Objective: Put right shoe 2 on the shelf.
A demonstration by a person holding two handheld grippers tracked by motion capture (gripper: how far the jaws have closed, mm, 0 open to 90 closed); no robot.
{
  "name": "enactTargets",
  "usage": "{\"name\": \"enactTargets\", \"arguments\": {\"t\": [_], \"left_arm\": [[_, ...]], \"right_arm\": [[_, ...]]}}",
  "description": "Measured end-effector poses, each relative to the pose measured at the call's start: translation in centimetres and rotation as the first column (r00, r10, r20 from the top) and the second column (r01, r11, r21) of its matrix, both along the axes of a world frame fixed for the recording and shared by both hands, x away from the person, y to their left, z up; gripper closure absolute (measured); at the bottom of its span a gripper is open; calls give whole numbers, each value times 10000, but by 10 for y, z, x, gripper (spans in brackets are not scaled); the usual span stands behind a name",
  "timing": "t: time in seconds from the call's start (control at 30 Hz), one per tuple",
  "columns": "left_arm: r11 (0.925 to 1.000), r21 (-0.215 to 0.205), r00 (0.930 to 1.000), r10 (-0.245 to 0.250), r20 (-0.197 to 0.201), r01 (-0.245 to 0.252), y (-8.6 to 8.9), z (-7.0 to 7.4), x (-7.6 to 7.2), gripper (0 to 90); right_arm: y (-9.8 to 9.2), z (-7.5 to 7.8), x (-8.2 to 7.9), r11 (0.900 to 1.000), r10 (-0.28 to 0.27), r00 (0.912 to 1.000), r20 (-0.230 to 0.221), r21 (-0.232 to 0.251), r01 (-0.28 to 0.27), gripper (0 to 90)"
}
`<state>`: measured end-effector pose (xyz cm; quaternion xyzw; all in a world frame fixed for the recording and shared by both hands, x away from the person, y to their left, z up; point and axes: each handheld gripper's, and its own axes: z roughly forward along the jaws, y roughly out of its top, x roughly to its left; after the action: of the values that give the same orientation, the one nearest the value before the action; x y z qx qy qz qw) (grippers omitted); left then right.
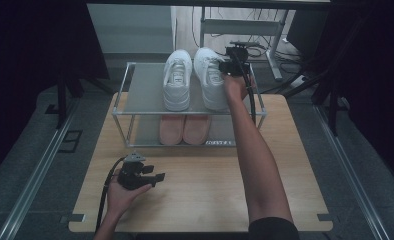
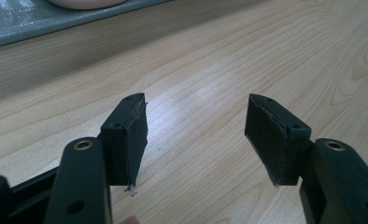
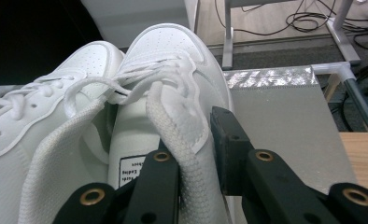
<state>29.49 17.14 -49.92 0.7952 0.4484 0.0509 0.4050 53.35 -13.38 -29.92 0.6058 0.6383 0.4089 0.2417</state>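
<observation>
The right tongs point(image 3: 191, 154) pinch the collar of the right white shoe point(image 1: 208, 77), which sits on the rack's top shelf point(image 1: 145, 92) touching its twin point(image 1: 177, 80); a pink pair point(image 1: 184, 129) lies on the shelf below. The shoe's insole label point(image 3: 131, 170) and the rack's front tag point(image 1: 220, 143) are too small to read. The left tongs point(image 2: 196, 135) rest spread and empty over the bare desk point(image 1: 200, 185).
</observation>
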Motion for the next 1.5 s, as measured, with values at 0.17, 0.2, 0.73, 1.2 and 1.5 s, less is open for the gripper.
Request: {"name": "enactTargets", "arguments": {"t": [0.17,0.2,0.73,1.2,1.5], "left_arm": [[10000,8,10000,-24,-21,24,0,-1,0,391],[10000,-1,10000,-25,-17,25,0,-1,0,391],[10000,46,10000,35,43,-35,0,0,-1,391],[9998,149,9999,99,58,-100,-1,0,-1,391],[9998,180,9999,85,55,-86,-1,0,-1,391]], "right_arm": [[7,-9,3,9998,-172,9997,-147,115,174,782],[7,-11,3,9997,-195,9997,-134,149,197,762],[-23,13,-32,9911,1315,9864,985,89,-1331,691],[-73,-14,-61,9626,2703,9597,768,-415,-2678,893],[-65,-35,-70,9415,3302,9433,341,-838,-3265,893]]}}
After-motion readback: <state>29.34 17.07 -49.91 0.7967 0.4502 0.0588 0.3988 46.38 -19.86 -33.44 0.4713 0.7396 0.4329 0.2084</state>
